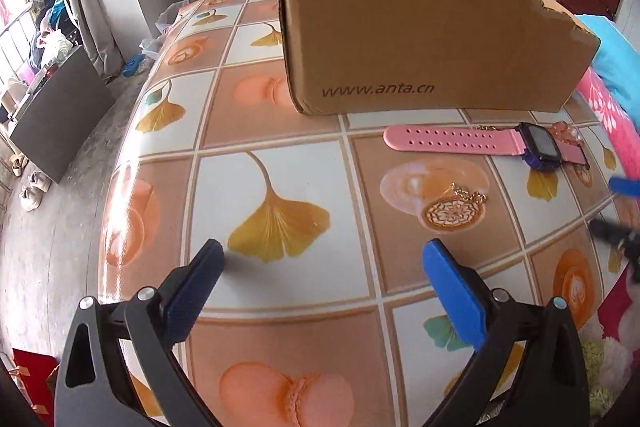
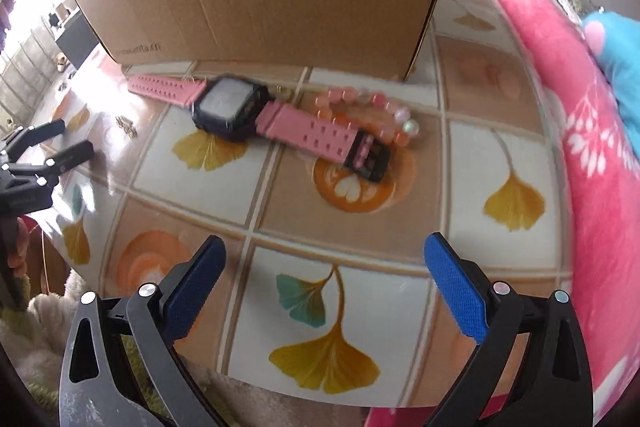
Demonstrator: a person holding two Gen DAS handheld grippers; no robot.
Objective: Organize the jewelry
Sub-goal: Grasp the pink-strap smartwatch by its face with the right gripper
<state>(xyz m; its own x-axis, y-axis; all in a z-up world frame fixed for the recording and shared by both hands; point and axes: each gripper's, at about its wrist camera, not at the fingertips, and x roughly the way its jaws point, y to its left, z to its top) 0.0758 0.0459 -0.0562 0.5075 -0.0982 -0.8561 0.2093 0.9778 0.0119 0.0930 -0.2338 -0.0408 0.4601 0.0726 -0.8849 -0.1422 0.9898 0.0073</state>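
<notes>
Both claws agape — watch [image 2: 256, 115] untouched

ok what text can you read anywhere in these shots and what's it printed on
"www.anta.cn": printed in dark letters on the side of the cardboard box, left wrist view.
A short line of print low on the box's other side, right wrist view: too blurred to read.
The watch face: glare only, nothing readable.
No other text legible.
</notes>
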